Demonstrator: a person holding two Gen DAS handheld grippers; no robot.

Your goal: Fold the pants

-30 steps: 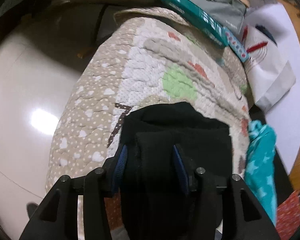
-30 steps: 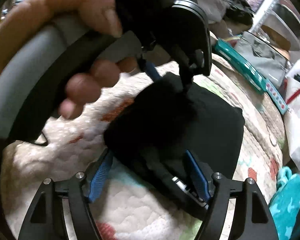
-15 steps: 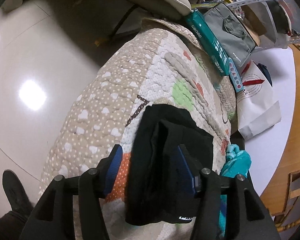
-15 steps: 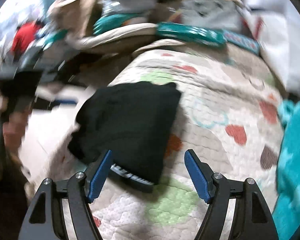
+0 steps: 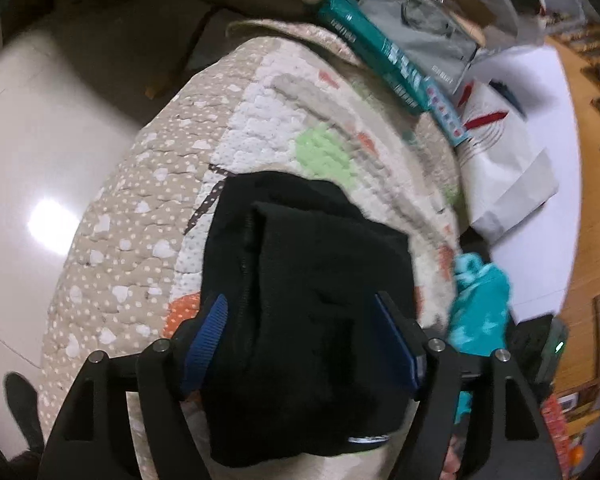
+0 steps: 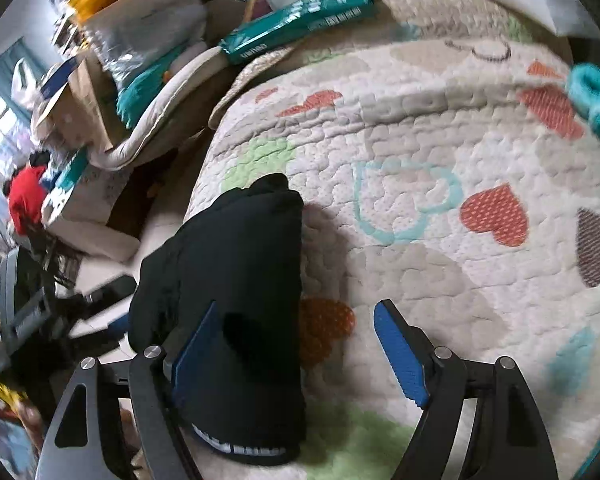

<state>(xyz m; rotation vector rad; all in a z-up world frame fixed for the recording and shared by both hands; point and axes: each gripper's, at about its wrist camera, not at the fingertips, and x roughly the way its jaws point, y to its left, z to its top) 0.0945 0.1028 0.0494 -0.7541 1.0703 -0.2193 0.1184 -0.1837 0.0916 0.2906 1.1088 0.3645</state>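
Note:
The black pants [image 5: 300,304] lie folded into a compact bundle on a quilted heart-pattern blanket [image 5: 148,248]. My left gripper [image 5: 300,340] is open, its blue pads wide apart on either side of the bundle, just above it. In the right wrist view the pants [image 6: 236,280] lie at the left on the blanket [image 6: 440,160]. My right gripper [image 6: 296,344] is open, with its left pad over the bundle's right edge and its right pad over bare blanket.
A teal long box [image 5: 380,56] and a grey bag [image 5: 424,28] lie at the blanket's far end. A teal star-print cloth [image 5: 480,304] lies to the right. White paper bag [image 5: 508,168] beyond. Cluttered boxes and cushions [image 6: 112,92] at the left; glossy floor [image 5: 40,184].
My left gripper has opened wide and let go of the pants bundle. My right gripper has shifted right, so the bundle sits further to its left.

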